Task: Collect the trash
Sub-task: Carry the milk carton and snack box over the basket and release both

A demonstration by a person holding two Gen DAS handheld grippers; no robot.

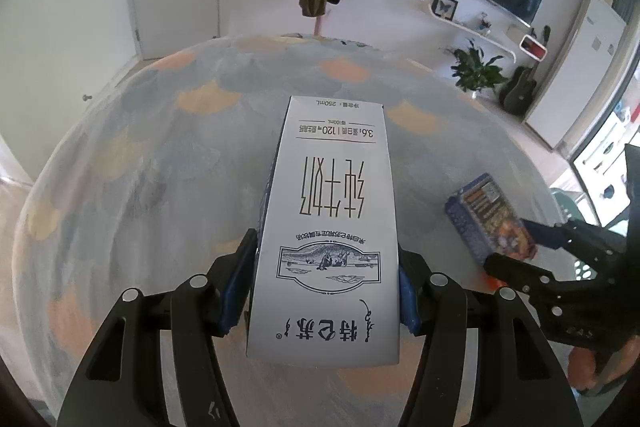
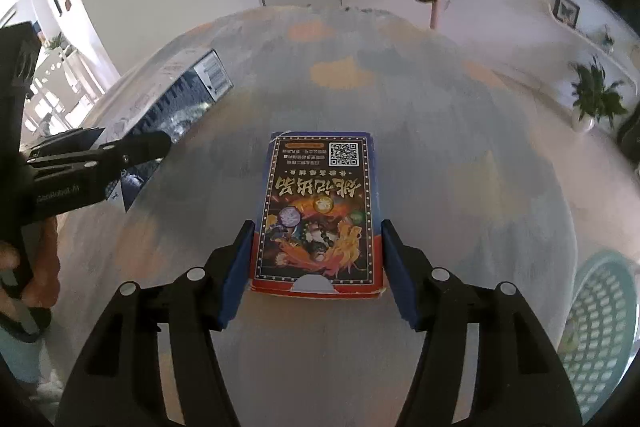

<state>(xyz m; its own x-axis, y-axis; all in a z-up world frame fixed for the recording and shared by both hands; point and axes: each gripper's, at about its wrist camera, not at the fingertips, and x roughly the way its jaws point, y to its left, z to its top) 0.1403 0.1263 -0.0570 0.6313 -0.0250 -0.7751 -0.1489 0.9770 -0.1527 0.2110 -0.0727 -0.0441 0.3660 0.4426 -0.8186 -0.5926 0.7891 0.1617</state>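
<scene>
The left hand-held gripper [image 1: 322,287], in its own wrist view, pinched a white milk carton [image 1: 332,219] between both blue pads, the carton reaching forward from the jaws over the patterned tabletop [image 1: 160,155]. To its right the right hand-held gripper [image 1: 516,247] straddled a small blue card box [image 1: 486,219] lying flat on the cloth. Judged from this, one piece of trash was in hand but not yet binned, and no bin showed in this view. Whether the carton's far end rested on the tabletop or hung clear could not be told.

In the right wrist view, the right hand-held gripper [image 2: 316,267] stood spread around the card box [image 2: 318,215], a pad just beside each long edge with a slim gap visible on both sides; the box lay on the tabletop, not yet gripped. To the left, the left hand-held gripper [image 2: 132,151] held the carton [image 2: 180,95], mostly blurred and partly cut off by its finger. A pale green slotted basket [image 2: 600,327] sat low to the right, beyond the tabletop edge, likely the destination. Its inside was cut off by the lens rim, so its contents were unknown. Both items remained to be dropped.
</scene>
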